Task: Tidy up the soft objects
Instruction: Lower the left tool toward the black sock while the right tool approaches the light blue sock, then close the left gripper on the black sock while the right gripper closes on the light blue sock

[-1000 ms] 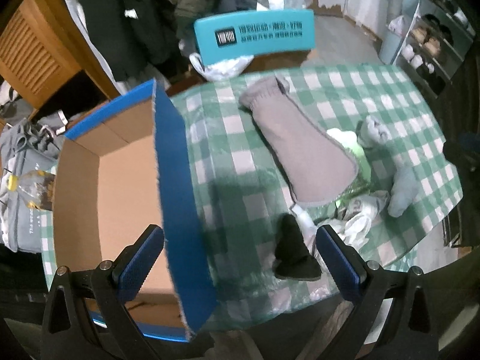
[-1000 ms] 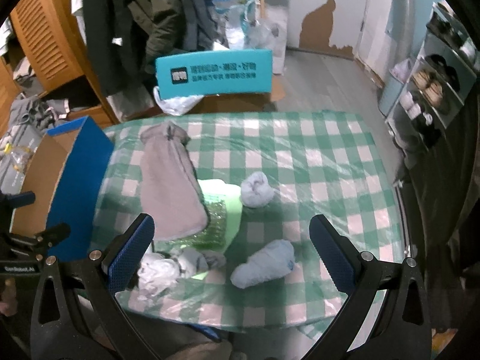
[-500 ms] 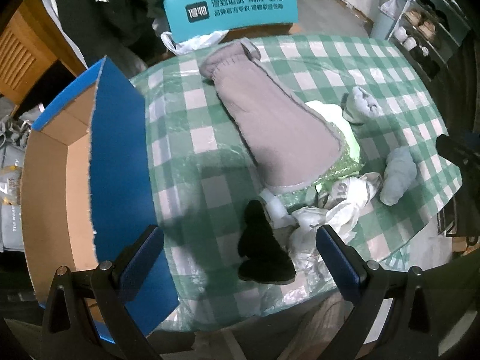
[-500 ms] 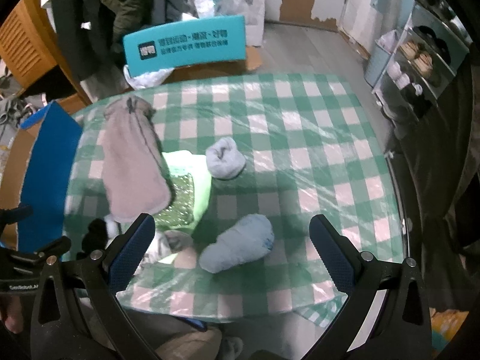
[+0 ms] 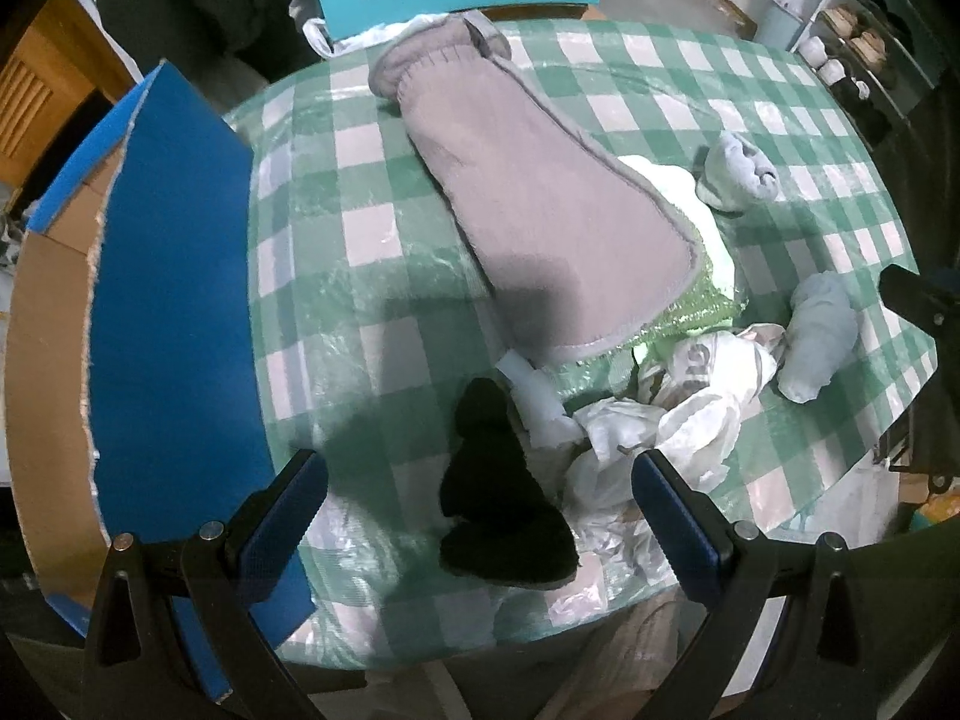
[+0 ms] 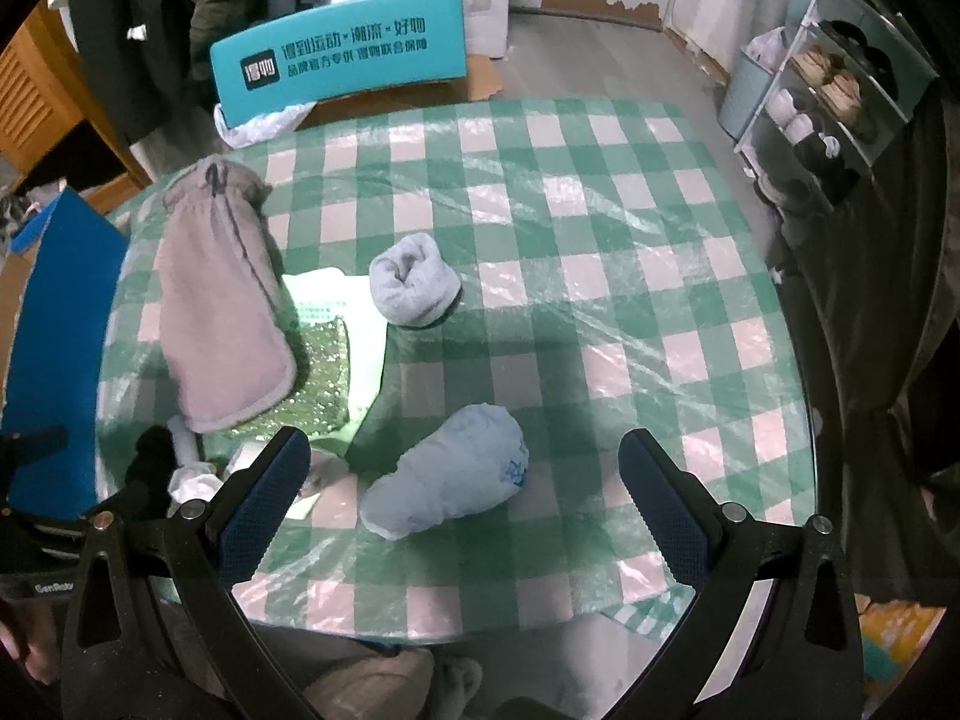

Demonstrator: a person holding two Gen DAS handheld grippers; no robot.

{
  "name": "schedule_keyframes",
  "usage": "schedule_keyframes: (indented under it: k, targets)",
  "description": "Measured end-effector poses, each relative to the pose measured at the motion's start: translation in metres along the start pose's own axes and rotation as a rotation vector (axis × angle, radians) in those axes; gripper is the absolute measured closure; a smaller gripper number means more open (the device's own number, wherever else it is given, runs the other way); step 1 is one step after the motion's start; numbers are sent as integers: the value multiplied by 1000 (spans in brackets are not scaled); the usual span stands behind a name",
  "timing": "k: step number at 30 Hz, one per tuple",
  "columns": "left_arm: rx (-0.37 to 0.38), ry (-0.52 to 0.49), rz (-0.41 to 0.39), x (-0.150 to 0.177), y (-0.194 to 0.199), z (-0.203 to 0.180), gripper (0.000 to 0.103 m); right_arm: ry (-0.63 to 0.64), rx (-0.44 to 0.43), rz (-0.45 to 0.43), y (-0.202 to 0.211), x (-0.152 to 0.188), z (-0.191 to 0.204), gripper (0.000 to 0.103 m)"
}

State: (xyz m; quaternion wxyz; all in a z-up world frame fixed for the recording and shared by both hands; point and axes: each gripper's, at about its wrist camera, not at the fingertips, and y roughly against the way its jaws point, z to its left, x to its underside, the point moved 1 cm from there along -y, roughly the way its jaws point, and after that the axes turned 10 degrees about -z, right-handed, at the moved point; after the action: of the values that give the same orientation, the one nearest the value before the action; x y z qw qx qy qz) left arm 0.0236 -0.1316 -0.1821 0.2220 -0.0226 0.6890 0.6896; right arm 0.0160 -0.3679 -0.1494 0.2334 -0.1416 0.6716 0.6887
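Note:
A black sock lies near the table's front edge, between the fingers of my open left gripper, which hovers above it. Beside it sits crumpled white cloth. A long grey fleece pouch lies on a green bubble mailer. Two rolled pale blue socks rest on the checked tablecloth: one mid-table, one between the fingers of my open right gripper, which is above it. The blue cardboard box stands open at the left.
A teal chair back with white lettering stands behind the table. Clothes hang at the back left. Shelves with shoes line the right wall. The right half of the tablecloth carries nothing.
My left gripper has swung right from over the box to over the black sock and come closer. My right gripper has moved nearer to the front blue sock roll.

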Motion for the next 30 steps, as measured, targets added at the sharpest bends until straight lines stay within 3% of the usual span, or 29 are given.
schedule_keyframes:
  k: [11, 22, 24, 28, 30]
  targets:
    - [25, 16, 34, 3, -18, -1, 1, 7, 8, 83, -25, 8, 2, 2]
    - [85, 110, 71, 6, -35, 20, 1, 25, 36, 148, -45, 14, 3, 2]
    - [109, 130, 82, 7, -39, 23, 7, 24, 38, 156, -47, 14, 3, 2]
    - [117, 130, 116, 10, -46, 22, 31, 25, 36, 172, -53, 16, 4, 2]
    - [121, 131, 132, 11, -49, 19, 35, 30, 39, 178, -55, 17, 5, 2]
